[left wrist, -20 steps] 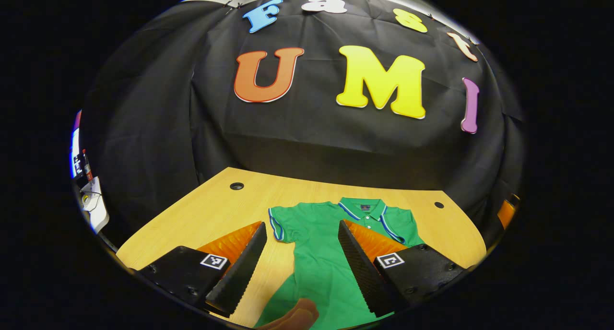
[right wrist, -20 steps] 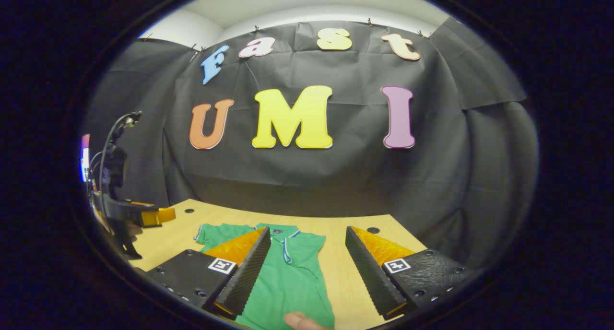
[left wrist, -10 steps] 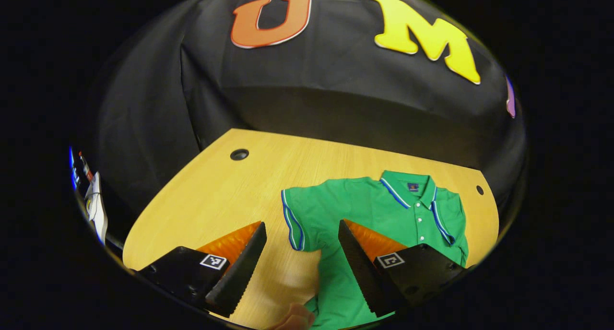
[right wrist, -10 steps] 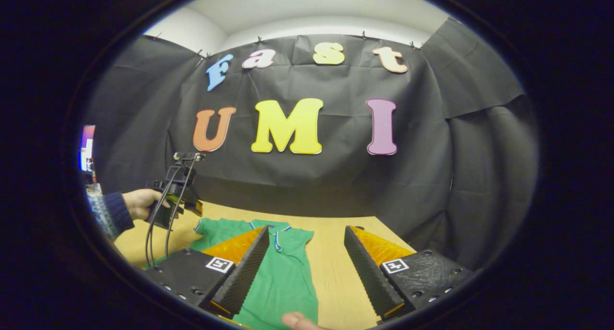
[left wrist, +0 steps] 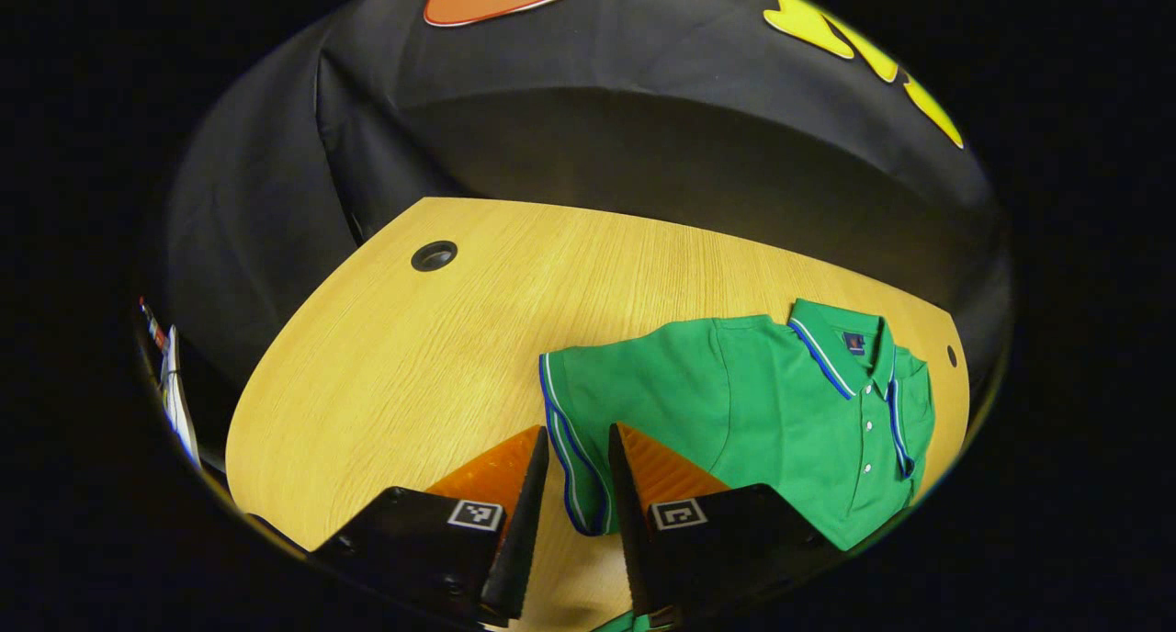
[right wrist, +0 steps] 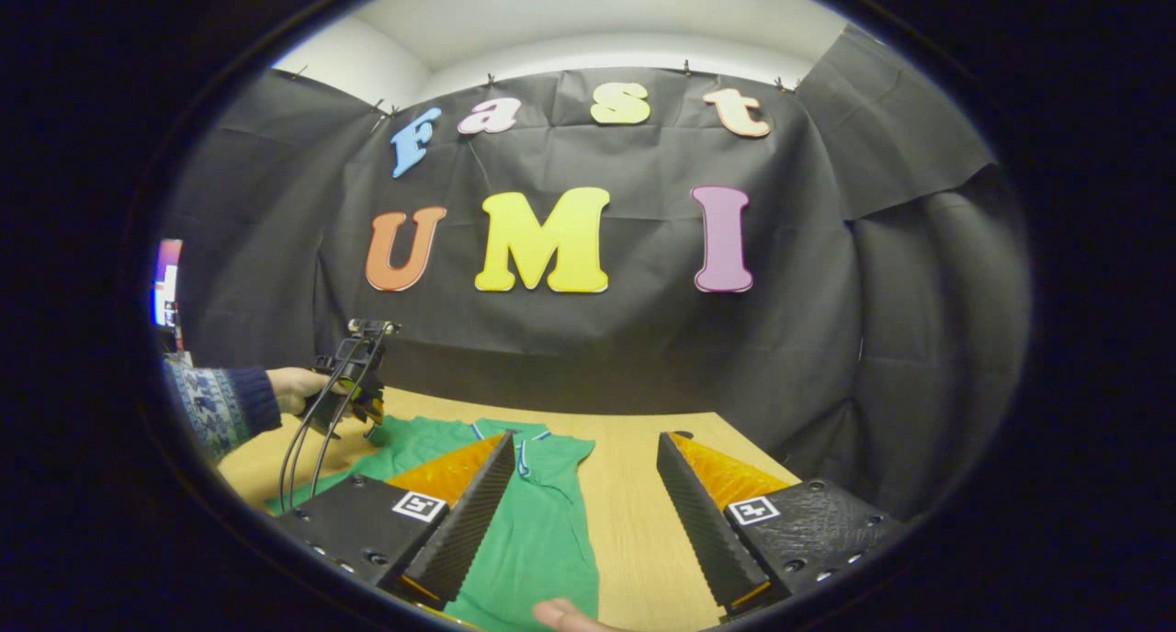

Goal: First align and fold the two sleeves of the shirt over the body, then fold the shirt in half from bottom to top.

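Observation:
A green polo shirt (left wrist: pixel 781 411) with blue-and-white trim lies flat on the wooden table (left wrist: pixel 413 356), collar toward the back wall. Its left sleeve (left wrist: pixel 588 402) is spread out to the side. My left gripper (left wrist: pixel 579 430) hangs low over that sleeve's striped hem. Its fingers are narrowed, with a gap between them, and the hem runs through that gap. In the right gripper view the shirt (right wrist: pixel 542 522) runs under my right gripper (right wrist: pixel 585 439), which is wide open and holds nothing. The left gripper (right wrist: pixel 354 398) also appears there, in a person's hand over the far sleeve.
Round cable holes (left wrist: pixel 434 255) mark the table's back corners; another hole (right wrist: pixel 680 434) is near my right fingers. A patterned sleeve (right wrist: pixel 220 402) reaches in from the left. A fingertip (right wrist: pixel 560 614) shows at the bottom edge. Black cloth walls the table's far side.
My left gripper has moved forward and down onto the left sleeve's hem, and its fingers have narrowed from wide open. The right gripper has barely moved and stays open.

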A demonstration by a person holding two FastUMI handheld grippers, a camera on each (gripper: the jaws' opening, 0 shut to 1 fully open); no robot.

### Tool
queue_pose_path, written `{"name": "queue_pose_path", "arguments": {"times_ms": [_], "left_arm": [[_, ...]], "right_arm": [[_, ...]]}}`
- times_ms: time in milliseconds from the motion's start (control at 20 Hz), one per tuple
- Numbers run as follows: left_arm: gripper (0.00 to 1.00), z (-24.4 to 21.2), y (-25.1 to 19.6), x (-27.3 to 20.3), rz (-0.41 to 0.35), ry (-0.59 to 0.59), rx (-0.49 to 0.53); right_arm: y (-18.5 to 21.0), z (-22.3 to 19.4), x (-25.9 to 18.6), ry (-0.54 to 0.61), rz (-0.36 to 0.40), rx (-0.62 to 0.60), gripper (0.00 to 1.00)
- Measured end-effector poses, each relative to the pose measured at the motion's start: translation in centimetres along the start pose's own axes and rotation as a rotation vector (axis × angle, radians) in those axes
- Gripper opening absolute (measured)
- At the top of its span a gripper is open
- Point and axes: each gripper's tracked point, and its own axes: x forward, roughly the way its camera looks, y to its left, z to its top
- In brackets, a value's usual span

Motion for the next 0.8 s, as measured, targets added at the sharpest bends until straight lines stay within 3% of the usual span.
{"name": "queue_pose_path", "arguments": {"times_ms": [100, 150, 250, 500, 800], "left_arm": [[0.42, -0.4, -0.5, 0.6, -0.004, 0.019, 0.019], [0.33, -0.5, -0.5, 1.0, 0.002, 0.025, 0.023], [0.30, -0.9, -0.4, 1.5, 0.014, 0.035, 0.021], [0.08, -0.7, -1.5, 1.4, -0.017, 0.031, -0.008], [0.05, -0.2, -2.1, -0.3, -0.029, 0.023, -0.034]], "right_arm": [[0.1, -0.6, 0.4, 0.016, 0.008, 0.003, 0.95], [0.0, -0.7, 0.5, 0.019, 0.007, 0.003, 0.96], [-0.5, -1.0, 0.7, 0.021, -0.002, 0.010, 0.97], [-1.3, -1.1, 0.8, 0.026, -0.007, 0.067, 0.97], [-0.8, -1.5, 1.0, 0.035, 0.010, 0.072, 0.96]]}}
